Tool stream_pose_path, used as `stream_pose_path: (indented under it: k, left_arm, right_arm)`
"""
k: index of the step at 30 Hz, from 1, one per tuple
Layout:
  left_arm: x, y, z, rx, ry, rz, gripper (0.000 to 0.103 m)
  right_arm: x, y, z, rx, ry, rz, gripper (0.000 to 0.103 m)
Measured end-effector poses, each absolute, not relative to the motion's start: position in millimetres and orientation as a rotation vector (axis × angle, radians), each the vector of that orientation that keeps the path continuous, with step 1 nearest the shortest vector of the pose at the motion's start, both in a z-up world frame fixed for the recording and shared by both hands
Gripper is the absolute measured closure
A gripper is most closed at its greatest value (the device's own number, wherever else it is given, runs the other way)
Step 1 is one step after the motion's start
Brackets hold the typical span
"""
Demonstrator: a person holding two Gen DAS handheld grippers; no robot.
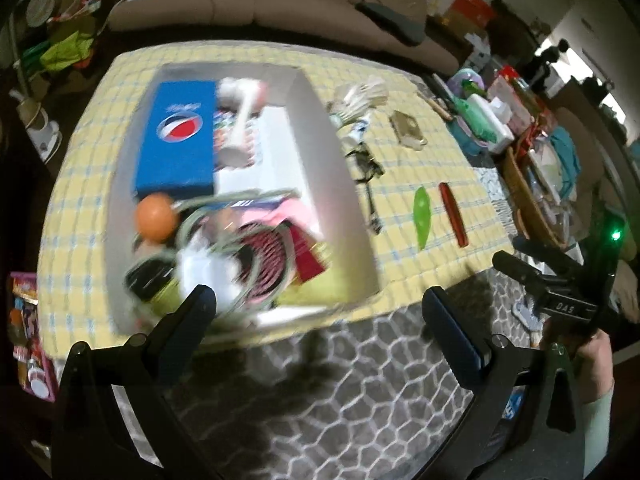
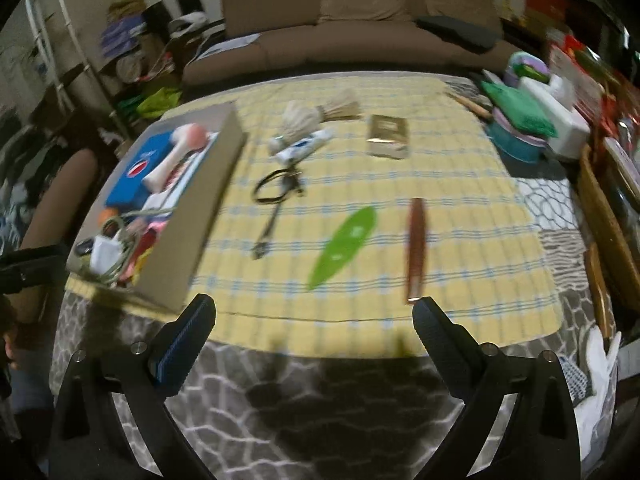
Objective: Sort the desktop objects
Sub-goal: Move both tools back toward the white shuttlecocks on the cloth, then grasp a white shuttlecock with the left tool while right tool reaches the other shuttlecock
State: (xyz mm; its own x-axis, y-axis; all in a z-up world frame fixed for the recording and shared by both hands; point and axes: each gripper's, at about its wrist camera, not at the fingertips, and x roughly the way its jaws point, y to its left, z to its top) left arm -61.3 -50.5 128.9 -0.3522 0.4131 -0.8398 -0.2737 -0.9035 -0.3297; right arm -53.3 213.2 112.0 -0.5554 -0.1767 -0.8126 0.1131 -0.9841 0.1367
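A grey cardboard box point(image 1: 344, 184) point(image 2: 208, 208) lies on the yellow checked cloth point(image 1: 404, 176) point(image 2: 460, 208), crowded with a blue Pepsi carton point(image 1: 178, 140), an orange ball point(image 1: 156, 218), a white charger with coiled cable point(image 1: 204, 264) and other items. Right of it on the cloth lie a green leaf-shaped piece point(image 1: 423, 218) point(image 2: 344, 246), a reddish-brown stick point(image 1: 454, 214) point(image 2: 416, 250), a black cable point(image 2: 276, 188), shuttlecocks point(image 2: 316, 114), a white tube point(image 2: 302, 144) and a small tan packet point(image 2: 388, 136). My left gripper point(image 1: 320, 312) hangs open over the box's near end. My right gripper point(image 2: 314, 320) is open and empty before the cloth's front edge.
A brown sofa point(image 2: 360, 28) stands behind the table. Stacked tubs, a green bag and a white tissue pack point(image 2: 560, 120) crowd the right side, with a wicker basket point(image 2: 608, 232) nearer. A grey patterned cover point(image 2: 320, 400) shows below the cloth. The other handheld gripper point(image 1: 560, 296) shows at right.
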Motion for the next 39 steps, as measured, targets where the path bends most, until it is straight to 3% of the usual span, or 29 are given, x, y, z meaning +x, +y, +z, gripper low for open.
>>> stream_pose_path:
  k: [11, 15, 20, 27, 35, 37, 39]
  left_arm:
    - [-167, 44, 134, -1.421, 0.072, 2.296, 0.002]
    - [-211, 77, 125, -1.418, 0.214, 2.301, 0.020]
    - [-258, 114, 101, -1.453, 0.417, 2.286, 0.022]
    - [-293, 137, 64, -1.505, 0.617, 2.256, 0.028]
    - [-320, 152, 35, -1.565, 0.704, 2.203, 0.031]
    - [-322, 154, 32, -1.564, 0.690, 2.188, 0.036]
    - [-325, 156, 30, -1.557, 0.672, 2.174, 0.050]
  right_arm:
    - [-116, 263, 107, 1.391, -0.169, -2.591, 0.003]
    - [-146, 271, 111, 1.364, -0.181, -2.579, 0.003]
    - [-184, 279, 113, 1.351, -0.163, -2.575, 0.003]
    - [-235, 292, 107, 1.334, -0.168, -2.598, 0.018]
    - [-316, 293, 92, 1.273, -0.415, -2.582, 0.032]
    - [-330, 282, 86, 1.253, -0.388, -2.573, 0.034]
    - [-341, 267, 78, 1.241, -0.306, -2.575, 0.039]
